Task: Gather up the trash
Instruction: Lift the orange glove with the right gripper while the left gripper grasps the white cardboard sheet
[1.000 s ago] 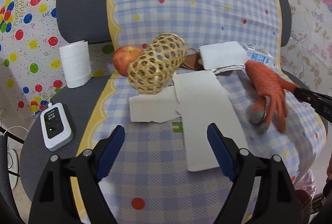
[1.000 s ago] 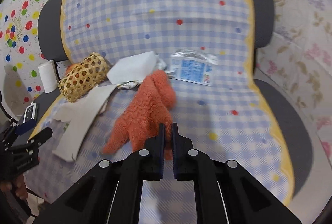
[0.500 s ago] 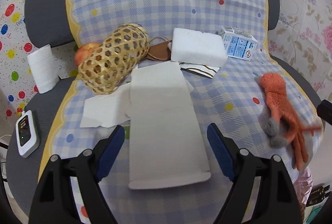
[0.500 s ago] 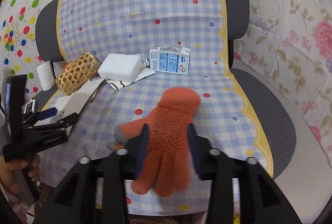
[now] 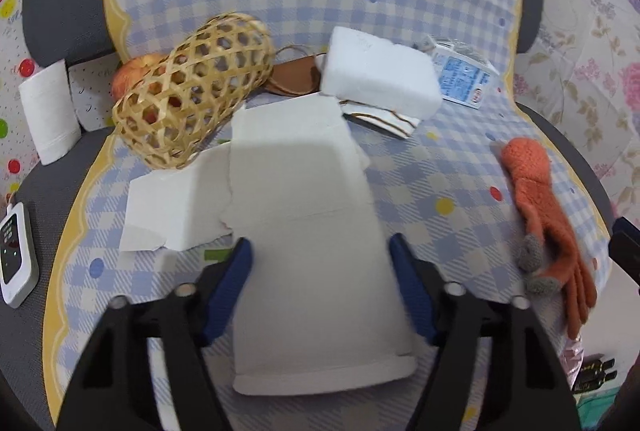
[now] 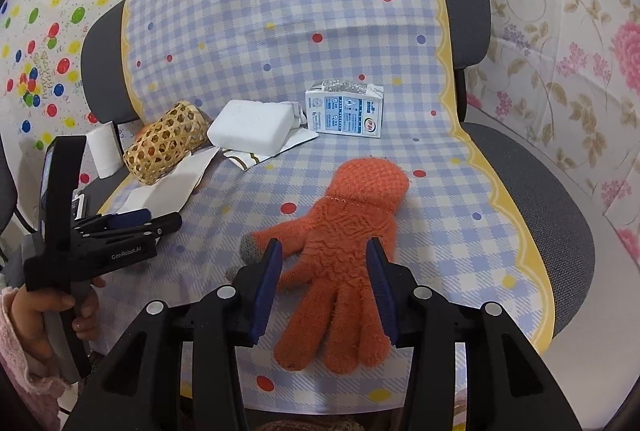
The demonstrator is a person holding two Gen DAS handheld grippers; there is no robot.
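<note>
A long white torn cardboard strip (image 5: 304,191) lies flat on the checked seat cloth (image 5: 400,167). My left gripper (image 5: 322,263) straddles its near half; the jaws are closing and the blue pads stand at its two edges without squeezing it. A smaller torn piece (image 5: 176,207) lies beside it on the left. An orange knitted glove (image 6: 352,231) lies flat on the seat between the spread fingers of my right gripper (image 6: 325,271), which is open and not gripping it. A milk carton (image 6: 344,111) and a white foam block (image 6: 248,125) sit at the back of the seat.
A woven bamboo basket (image 5: 192,91) lies on its side with an apple (image 5: 132,71) behind it. A white paper roll (image 5: 48,115) and a small white device (image 5: 14,255) rest on the chair's left edge. A striped wrapper (image 5: 380,119) sticks out under the foam.
The right gripper opened and let go of the glove, which now lies on the seat. The left gripper came forward over the cardboard strip and its jaws narrowed.
</note>
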